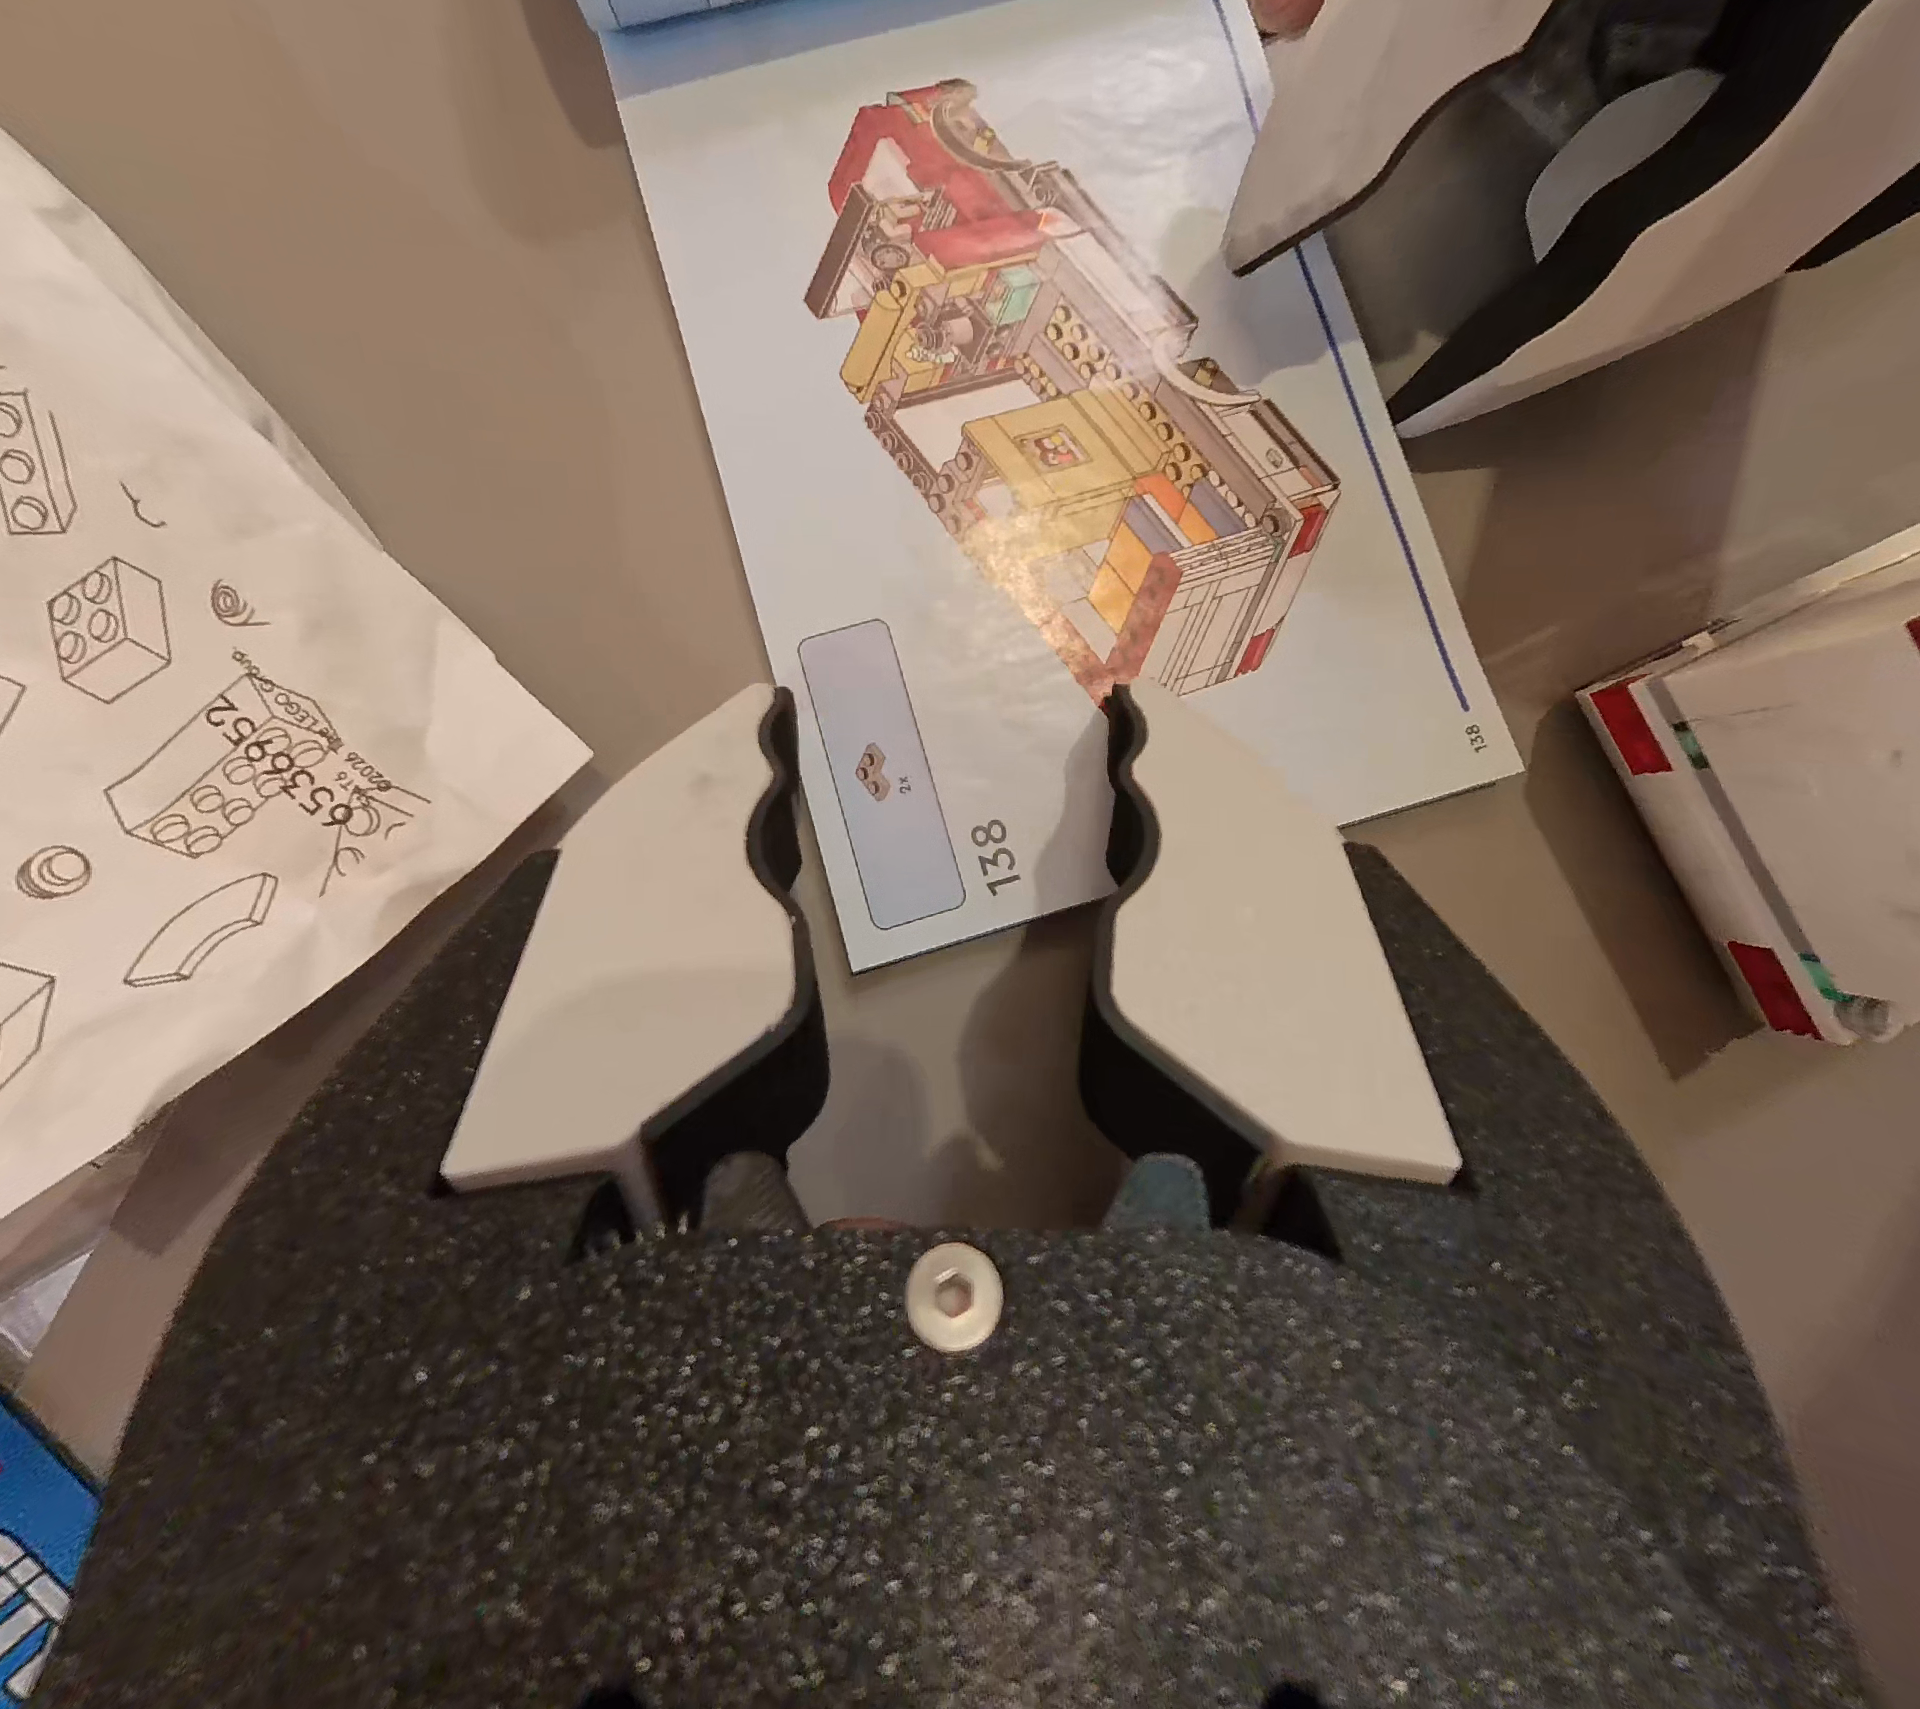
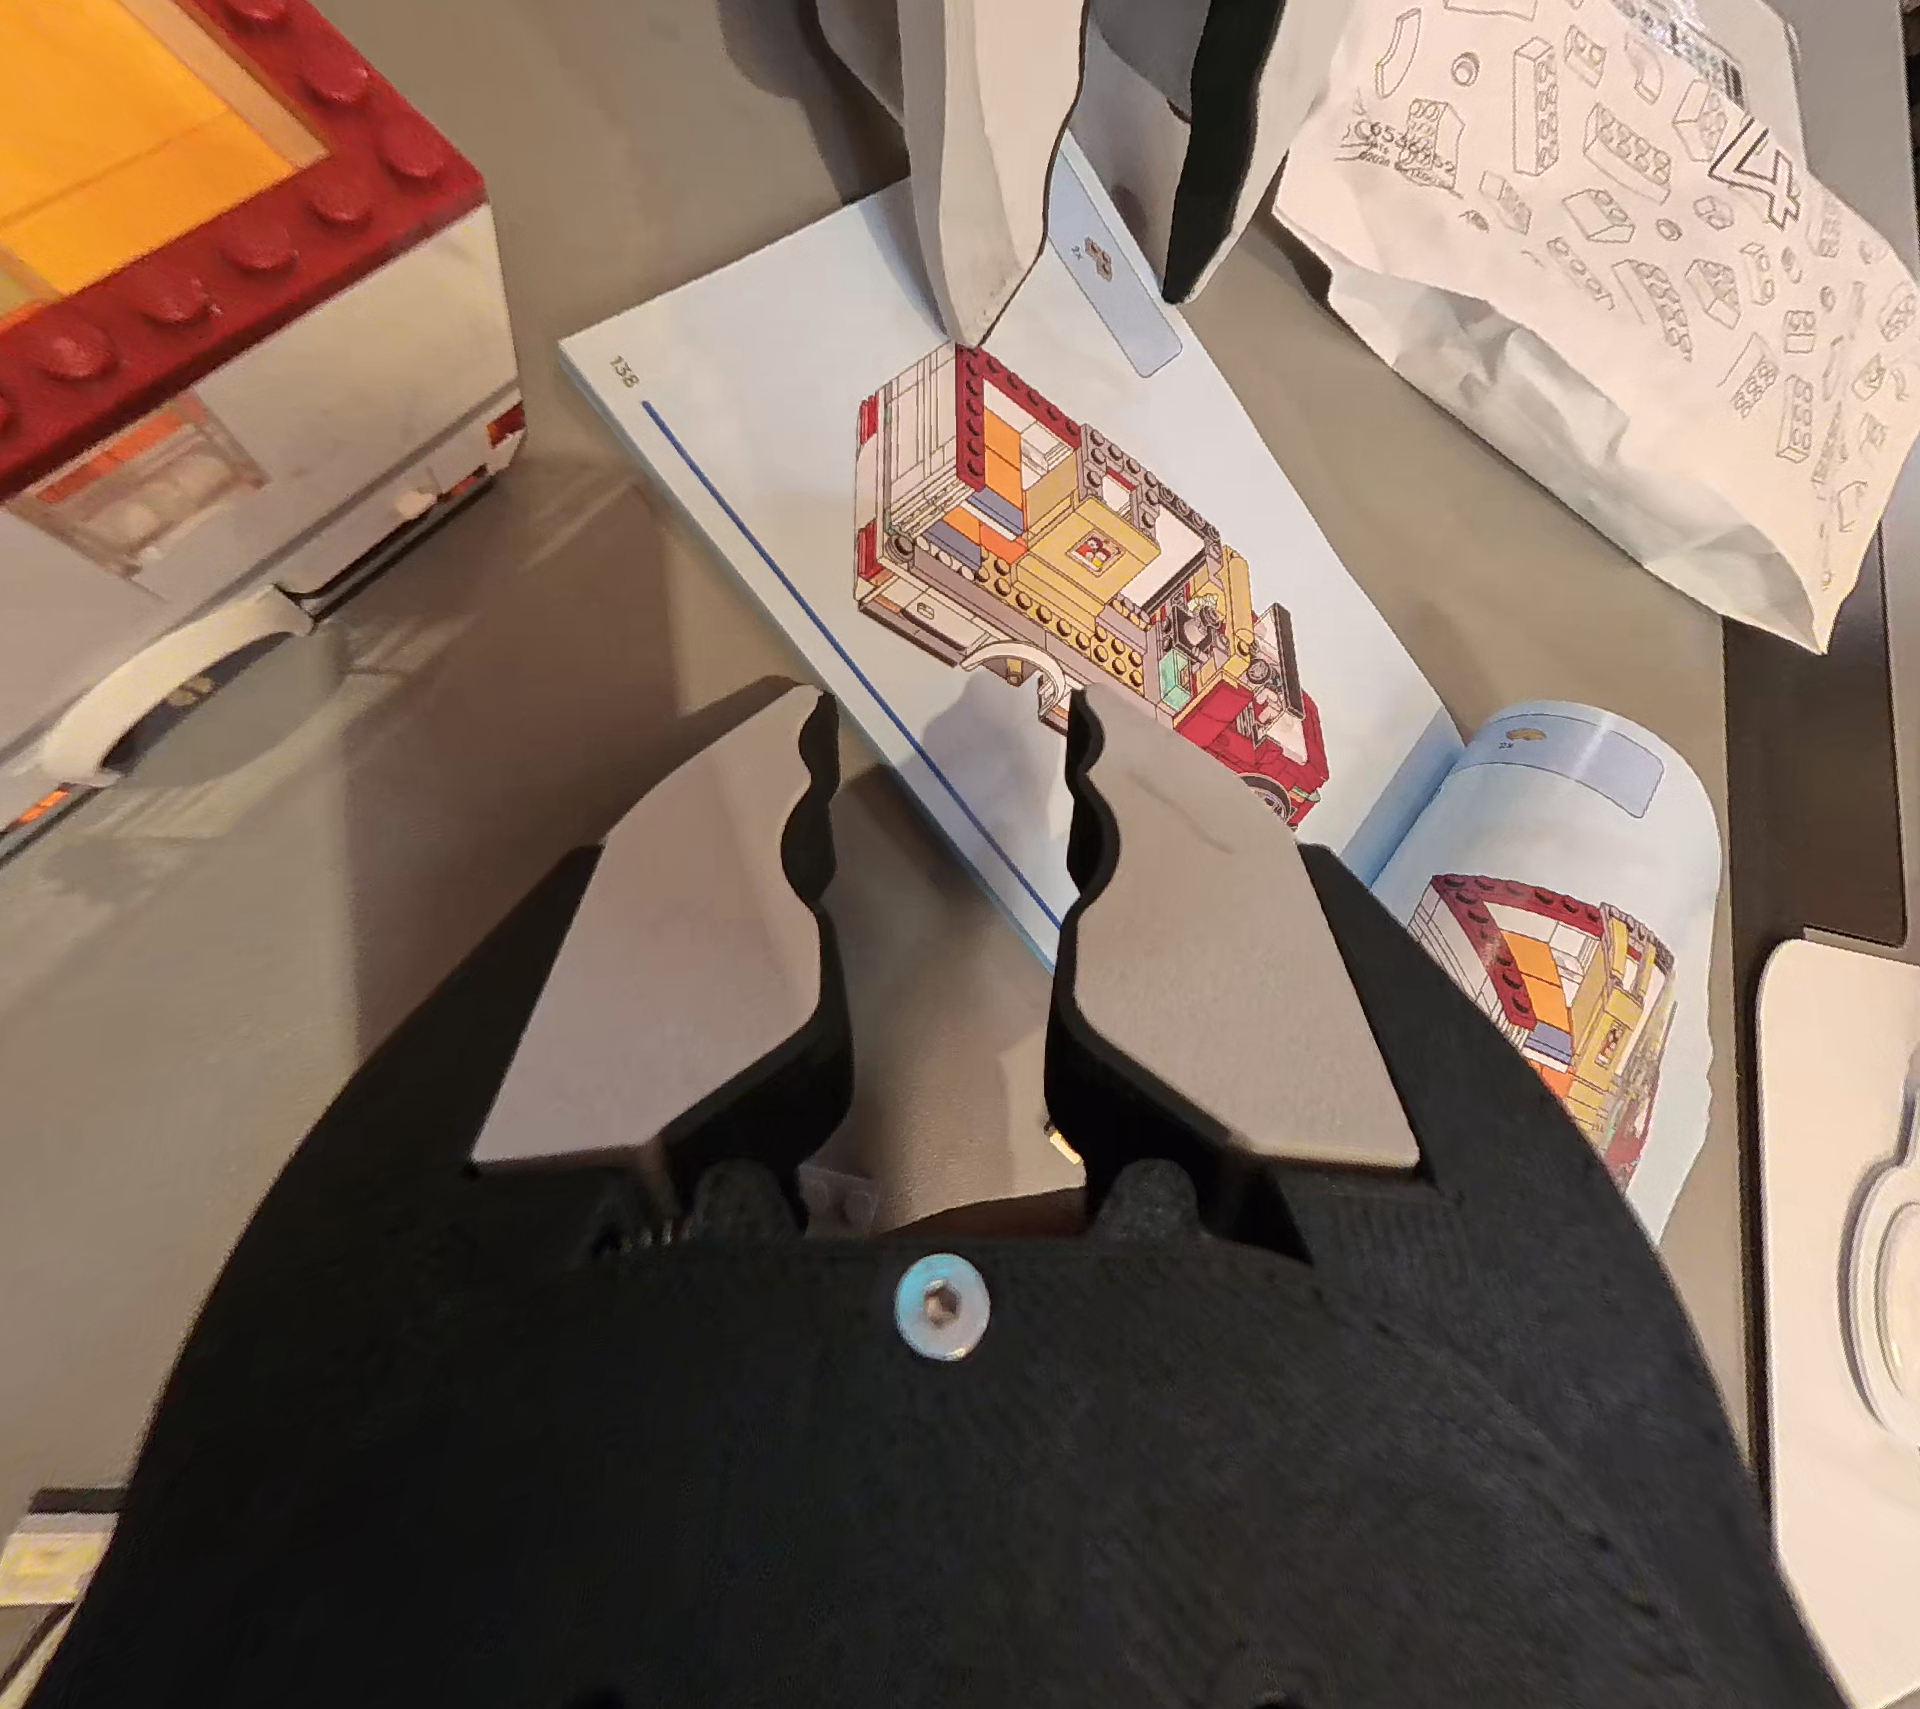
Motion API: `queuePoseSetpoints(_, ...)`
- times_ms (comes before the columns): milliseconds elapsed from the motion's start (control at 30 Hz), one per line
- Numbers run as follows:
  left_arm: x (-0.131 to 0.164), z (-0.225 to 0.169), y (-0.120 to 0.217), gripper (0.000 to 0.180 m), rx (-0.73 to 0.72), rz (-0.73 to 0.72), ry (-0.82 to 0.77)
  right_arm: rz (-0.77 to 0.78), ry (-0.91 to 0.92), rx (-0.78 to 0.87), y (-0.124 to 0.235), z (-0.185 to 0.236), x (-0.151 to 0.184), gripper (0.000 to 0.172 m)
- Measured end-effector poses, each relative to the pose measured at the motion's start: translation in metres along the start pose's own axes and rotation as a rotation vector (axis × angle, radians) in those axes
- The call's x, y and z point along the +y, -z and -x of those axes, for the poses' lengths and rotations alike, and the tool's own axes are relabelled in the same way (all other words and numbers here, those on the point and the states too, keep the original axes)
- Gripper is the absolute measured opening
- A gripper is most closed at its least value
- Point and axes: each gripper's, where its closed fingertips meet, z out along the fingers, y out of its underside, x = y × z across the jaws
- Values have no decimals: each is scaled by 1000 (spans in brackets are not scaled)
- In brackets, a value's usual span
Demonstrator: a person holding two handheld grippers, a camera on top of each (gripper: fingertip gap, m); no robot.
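Note:
An open instruction booklet (image 1: 1039,433) lies flat on the grey table, its page showing a drawn brick-built van. My left gripper (image 1: 945,703) is open and hovers over the near end of that page, with nothing between its pads. In the right wrist view the left gripper (image 2: 1081,309) stands at the page's far end, one fingertip (image 2: 977,319) close to or on the paper. My right gripper (image 2: 951,703) is open and empty above the booklet's (image 2: 1039,516) side edge. It also shows in the left wrist view (image 1: 1320,340) at the upper right.
A brick-built model with a white body and a red studded rim (image 2: 208,225) stands left of the booklet; it also shows in the left wrist view (image 1: 1745,828). A white paper bag printed with brick drawings (image 2: 1610,288) (image 1: 208,620) lies beside the booklet. A white tray (image 2: 1829,1244) sits at the right. Left tips to right tips: about 9 cm.

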Motion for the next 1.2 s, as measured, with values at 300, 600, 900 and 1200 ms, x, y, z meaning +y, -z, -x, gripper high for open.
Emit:
queuePoseSetpoints(300, 1, -3, -1, 64, -5, 13, -34, -6, 8, 12, 0, -1, -1, 43)
queuePoseSetpoints(600, 0, -19, -1, 50, 43, 10, -135, -14, 52, 57, -1, -2, -2, 42)
queuePoseSetpoints(900, 1, -19, -1, 50, 48, -7, -129, -17, 71, 49, -1, -2, -5, 43)
queuePoseSetpoints(1200, 1, -19, -1, 51, 51, -14, -124, -9, 19, -77, -3, 0, -10, 42)
